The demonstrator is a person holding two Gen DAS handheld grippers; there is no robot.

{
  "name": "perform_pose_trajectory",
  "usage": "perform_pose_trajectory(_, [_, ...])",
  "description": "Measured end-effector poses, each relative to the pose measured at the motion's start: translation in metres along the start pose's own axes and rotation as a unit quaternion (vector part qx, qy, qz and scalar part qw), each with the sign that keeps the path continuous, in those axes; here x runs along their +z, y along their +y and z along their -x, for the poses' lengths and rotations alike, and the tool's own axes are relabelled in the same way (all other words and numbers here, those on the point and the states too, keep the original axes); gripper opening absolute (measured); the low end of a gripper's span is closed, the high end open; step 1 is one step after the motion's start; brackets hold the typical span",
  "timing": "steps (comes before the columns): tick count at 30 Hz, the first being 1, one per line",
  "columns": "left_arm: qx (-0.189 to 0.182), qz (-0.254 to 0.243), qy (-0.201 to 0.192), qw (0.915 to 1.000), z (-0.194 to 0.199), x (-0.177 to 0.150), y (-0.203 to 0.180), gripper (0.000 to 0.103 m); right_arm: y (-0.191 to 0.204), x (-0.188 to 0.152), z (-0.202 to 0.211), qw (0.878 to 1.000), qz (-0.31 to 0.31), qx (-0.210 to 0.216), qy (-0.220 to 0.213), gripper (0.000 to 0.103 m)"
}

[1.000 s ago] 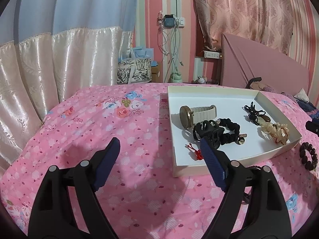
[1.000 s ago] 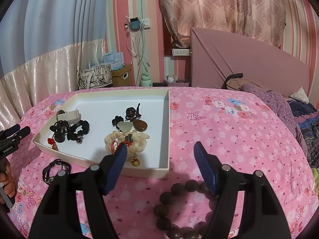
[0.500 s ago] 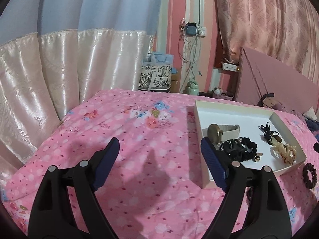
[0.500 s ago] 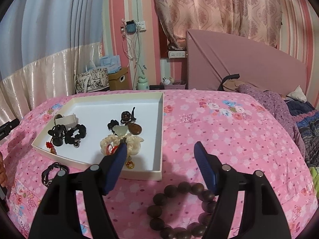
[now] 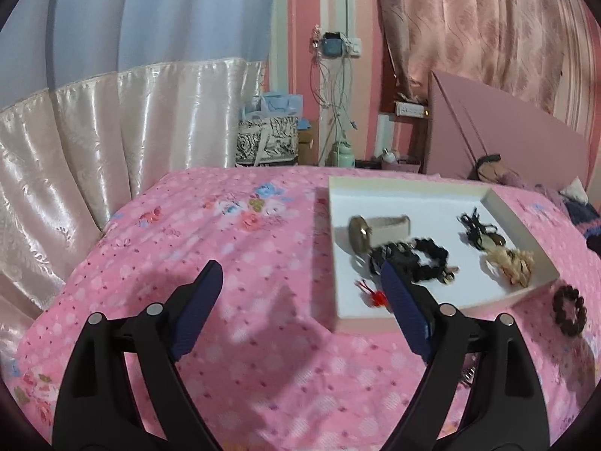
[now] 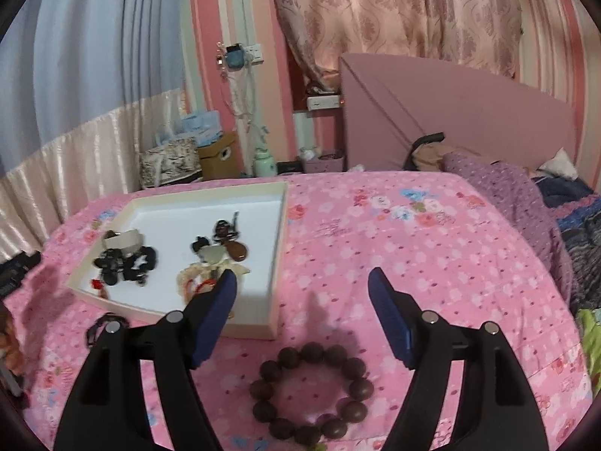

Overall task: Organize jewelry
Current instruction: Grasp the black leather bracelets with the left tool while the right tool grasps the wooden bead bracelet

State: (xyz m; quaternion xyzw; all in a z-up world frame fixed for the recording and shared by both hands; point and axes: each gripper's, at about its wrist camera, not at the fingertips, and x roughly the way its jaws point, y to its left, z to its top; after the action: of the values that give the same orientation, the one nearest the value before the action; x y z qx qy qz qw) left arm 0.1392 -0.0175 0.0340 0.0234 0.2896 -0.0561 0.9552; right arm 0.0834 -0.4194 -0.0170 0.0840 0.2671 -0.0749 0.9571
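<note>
A white tray [image 5: 409, 191] [image 6: 278, 263] lies on the pink bedspread. In it are a watch [image 5: 375, 225], a black scrunchie [image 5: 428, 259], a red charm [image 5: 375, 297], a cream hair clip [image 5: 511, 263] and dark pendants [image 6: 229, 240]. A brown bead bracelet [image 6: 311, 391] lies on the bedspread in front of the tray; it also shows in the left wrist view [image 5: 569, 310]. My right gripper [image 6: 302, 285] is open and empty above the bracelet. My left gripper [image 5: 300, 274] is open and empty, left of the tray.
A black cord bracelet [image 6: 101, 327] lies on the bedspread near the tray's front left corner. The pink headboard [image 6: 450, 112] and purple bedding [image 6: 518, 195] are at the back right. Curtains [image 5: 112, 120] hang to the left. Bags [image 5: 266, 143] stand beyond the bed.
The left gripper's view swung away to the left, then back toward the tray. The right gripper pulled back a little, so the bead bracelet shows more fully between its fingers.
</note>
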Motion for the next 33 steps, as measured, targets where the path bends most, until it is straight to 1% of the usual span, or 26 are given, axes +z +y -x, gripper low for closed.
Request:
perform_pose_trajectory(1, [-0.002, -0.003, 0.003, 1.0, 0.001, -0.003, -0.005, 0.085, 0.0, -0.001, 0.001, 1.0, 0.003, 0.003, 0.003, 0.074])
perform_pose_trajectory(3, [0.002, -0.009, 0.01, 0.9999, 0.003, -0.009, -0.014, 0.085, 0.0, -0.006, 0.002, 1.0, 0.017, -0.006, 0.011, 0.074])
perform_pose_trajectory(5, [-0.004, -0.01, 0.015, 0.9998, 0.005, -0.014, -0.022, 0.085, -0.002, -0.013, 0.003, 0.999, 0.024, -0.008, 0.021, 0.076])
perform_pose_trajectory(11, [-0.015, -0.027, 0.03, 0.9991, 0.011, -0.025, -0.048, 0.085, -0.014, -0.032, 0.009, 0.999, 0.032, -0.013, 0.04, 0.076])
perform_pose_trajectory(14, [-0.013, -0.035, 0.039, 0.9986, 0.011, -0.029, -0.061, 0.085, -0.027, -0.038, 0.006, 0.998, 0.025, -0.034, 0.052, 0.076])
perform_pose_trajectory(17, [-0.015, -0.035, 0.051, 0.998, 0.006, -0.032, -0.065, 0.085, -0.038, -0.044, 0.0, 0.997, 0.019, -0.039, 0.069, 0.076])
perform_pose_trajectory(19, [-0.018, -0.038, 0.067, 0.9969, 0.001, -0.037, -0.071, 0.084, -0.041, -0.048, -0.004, 0.996, 0.022, -0.037, 0.078, 0.076])
perform_pose_trajectory(22, [-0.012, -0.056, 0.087, 0.9946, -0.01, -0.043, -0.082, 0.079, -0.042, -0.053, -0.011, 0.995, 0.026, -0.036, 0.089, 0.076])
perform_pose_trajectory(23, [-0.01, -0.059, 0.099, 0.9933, -0.016, -0.045, -0.084, 0.073, -0.042, -0.055, -0.014, 0.995, 0.026, -0.039, 0.093, 0.076])
perform_pose_trajectory(24, [-0.01, -0.06, 0.109, 0.9922, -0.021, -0.047, -0.086, 0.069, -0.043, -0.057, -0.017, 0.994, 0.026, -0.041, 0.097, 0.076])
perform_pose_trajectory(25, [-0.014, -0.059, 0.123, 0.9906, -0.027, -0.049, -0.087, 0.067, -0.043, -0.058, -0.018, 0.994, 0.026, -0.04, 0.101, 0.075])
perform_pose_trajectory(27, [-0.025, -0.055, 0.143, 0.9879, -0.036, -0.053, -0.089, 0.058, -0.044, -0.06, -0.023, 0.993, 0.024, -0.036, 0.109, 0.075])
perform_pose_trajectory(28, [-0.034, -0.058, 0.155, 0.9856, -0.041, -0.056, -0.092, 0.057, -0.044, -0.061, -0.024, 0.993, 0.024, -0.035, 0.112, 0.075])
perform_pose_trajectory(29, [-0.043, -0.062, 0.163, 0.9838, -0.043, -0.057, -0.096, 0.053, -0.044, -0.062, -0.025, 0.992, 0.025, -0.034, 0.115, 0.073])
perform_pose_trajectory(30, [-0.042, -0.071, 0.162, 0.9834, -0.044, -0.058, -0.1, 0.053, -0.043, -0.063, -0.028, 0.992, 0.027, -0.033, 0.121, 0.07])
perform_pose_trajectory(31, [-0.043, -0.086, 0.161, 0.9822, -0.043, -0.059, -0.106, 0.052, -0.042, -0.065, -0.03, 0.991, 0.031, -0.032, 0.127, 0.063])
perform_pose_trajectory(32, [-0.046, -0.097, 0.161, 0.9811, -0.043, -0.059, -0.111, 0.045, -0.04, -0.066, -0.034, 0.99, 0.035, -0.032, 0.136, 0.055])
perform_pose_trajectory(33, [-0.049, -0.101, 0.16, 0.9808, -0.042, -0.06, -0.114, 0.037, -0.039, -0.067, -0.035, 0.989, 0.038, -0.033, 0.139, 0.053])
